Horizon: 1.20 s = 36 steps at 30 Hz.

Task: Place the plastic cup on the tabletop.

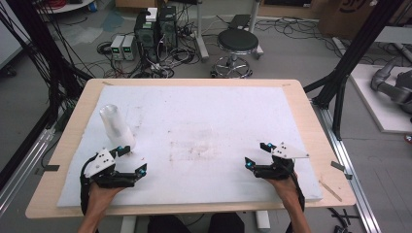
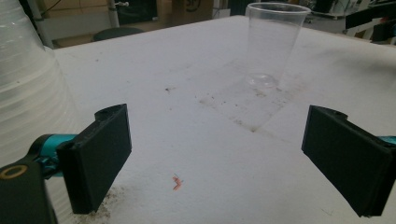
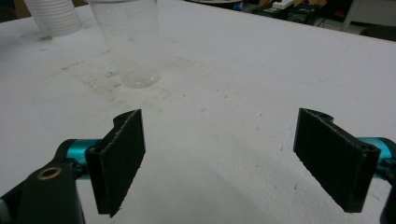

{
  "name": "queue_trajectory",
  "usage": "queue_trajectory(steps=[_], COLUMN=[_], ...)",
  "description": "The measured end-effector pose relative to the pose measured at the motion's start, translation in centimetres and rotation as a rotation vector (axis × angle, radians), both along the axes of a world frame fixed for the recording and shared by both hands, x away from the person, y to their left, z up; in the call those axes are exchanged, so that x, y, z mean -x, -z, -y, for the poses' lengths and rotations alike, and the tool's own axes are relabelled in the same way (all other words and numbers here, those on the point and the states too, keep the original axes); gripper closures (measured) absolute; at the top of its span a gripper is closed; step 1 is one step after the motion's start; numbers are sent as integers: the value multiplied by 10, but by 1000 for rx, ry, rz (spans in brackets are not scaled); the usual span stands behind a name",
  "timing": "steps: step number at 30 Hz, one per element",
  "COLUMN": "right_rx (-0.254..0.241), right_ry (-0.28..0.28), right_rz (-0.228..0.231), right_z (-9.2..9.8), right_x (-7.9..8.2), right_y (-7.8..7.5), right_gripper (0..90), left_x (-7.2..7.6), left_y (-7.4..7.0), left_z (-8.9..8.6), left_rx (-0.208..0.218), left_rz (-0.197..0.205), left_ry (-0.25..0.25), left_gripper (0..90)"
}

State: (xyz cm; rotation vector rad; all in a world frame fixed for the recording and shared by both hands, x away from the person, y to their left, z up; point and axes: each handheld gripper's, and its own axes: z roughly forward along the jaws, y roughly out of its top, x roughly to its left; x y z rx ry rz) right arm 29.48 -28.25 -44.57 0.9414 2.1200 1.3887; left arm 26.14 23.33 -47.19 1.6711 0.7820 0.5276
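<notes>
Stack of cups: a stack of translucent white plastic cups (image 1: 116,127) stands mouth-down on the white foam board (image 1: 204,116), at the near left of the board; nested rims show as rings along its side in the left gripper view (image 2: 28,93).
Stack contents: cannot tell, since the walls are cloudy and the mouth faces the board.
Single cup: one clear plastic cup (image 2: 273,44) stands upright, mouth up, on the board's stained middle patch; in the right gripper view its base (image 3: 140,77) shows as a clear disc.
Single cup contents: nothing visible through the wall or at the bottom.
Left gripper: the left gripper (image 1: 131,159) sits at the near left, jaws spread wide with only bare board between them, released.
Stack vs left gripper: the stack stands just beside the far jaw, on its outer side, not between the jaws; touching or a hair apart, cannot tell.
Single cup vs left gripper: farther off and to the right, well apart.
Right gripper: the right gripper (image 1: 256,154) sits at the near right, jaws wide apart, released, nothing between them.
Single cup vs right gripper: ahead of the jaws toward the board's middle, apart from both.
Board surface: a small orange-red scrap (image 2: 177,183) lies between the left jaws.
</notes>
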Motion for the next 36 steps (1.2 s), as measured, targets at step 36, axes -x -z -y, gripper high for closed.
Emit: queue_trajectory(steps=[36], right_rx=[-3], right_ry=[-24], right_rz=[1], right_z=[-1], right_x=[-3], right_y=[9], right_gripper=[169], left_x=[-1], left_y=[0], left_z=[-2], left_rx=[20], left_rz=[-14], left_ry=[-6], left_gripper=[84])
